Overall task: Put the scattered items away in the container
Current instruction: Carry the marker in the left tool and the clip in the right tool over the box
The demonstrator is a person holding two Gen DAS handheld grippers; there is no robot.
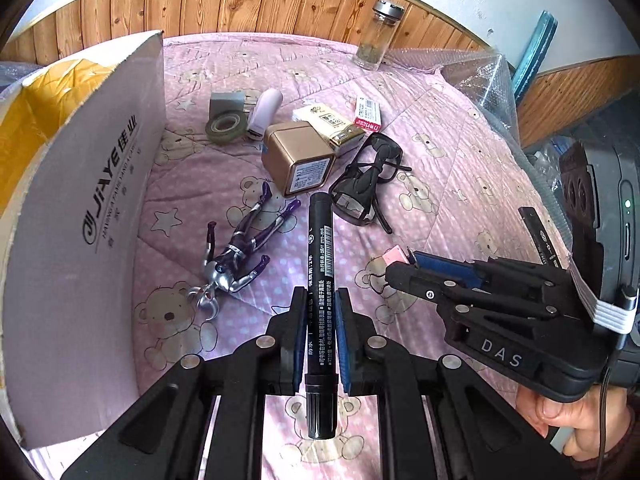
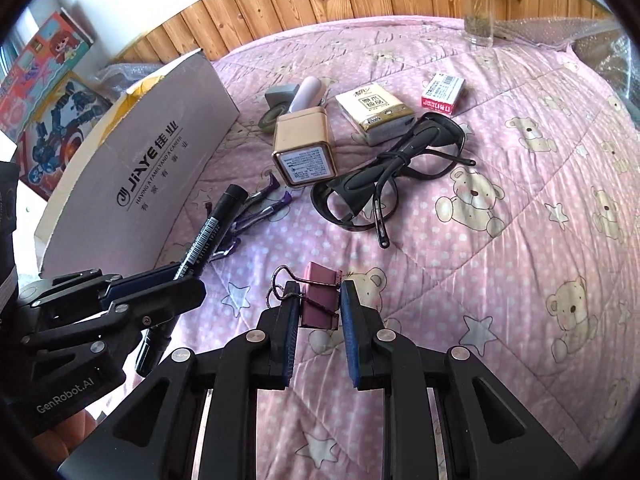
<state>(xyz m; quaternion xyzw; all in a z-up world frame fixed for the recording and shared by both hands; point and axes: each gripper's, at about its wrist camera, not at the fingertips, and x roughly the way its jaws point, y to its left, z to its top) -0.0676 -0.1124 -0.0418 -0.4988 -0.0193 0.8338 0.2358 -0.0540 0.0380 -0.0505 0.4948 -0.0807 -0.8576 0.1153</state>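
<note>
Meanwhile, the left gripper (image 1: 320,300) had its jaws clamped on a black marker pen (image 1: 320,272), which stood lifted above the pink bear-print quilt (image 1: 460,152), its capped end pointing away from the camera. The right gripper (image 2: 320,296) sat low on the quilt with its jaws narrowly parted around a pink binder clip (image 2: 320,300); the left blue pad seemed to touch the clip's wire handle, while a thin gap showed on the other side, so a firm grip could not be confirmed. Taking the gold tin box (image 1: 300,160) as the landmark, the white cardboard box (image 1: 100,208) with the yellow lining stood well to its left, open at the top. A purple and silver action figure (image 1: 236,252) lay just in front of the tin, towards the camera. Dark glasses (image 1: 368,184) lay just to its right. Behind the tin were a tape roll (image 1: 225,128), a pale cylindrical item (image 1: 262,114), a tissue pack (image 1: 328,124) and a small red and white box (image 1: 368,112). Far behind stood a glass bottle (image 1: 378,36).
</note>
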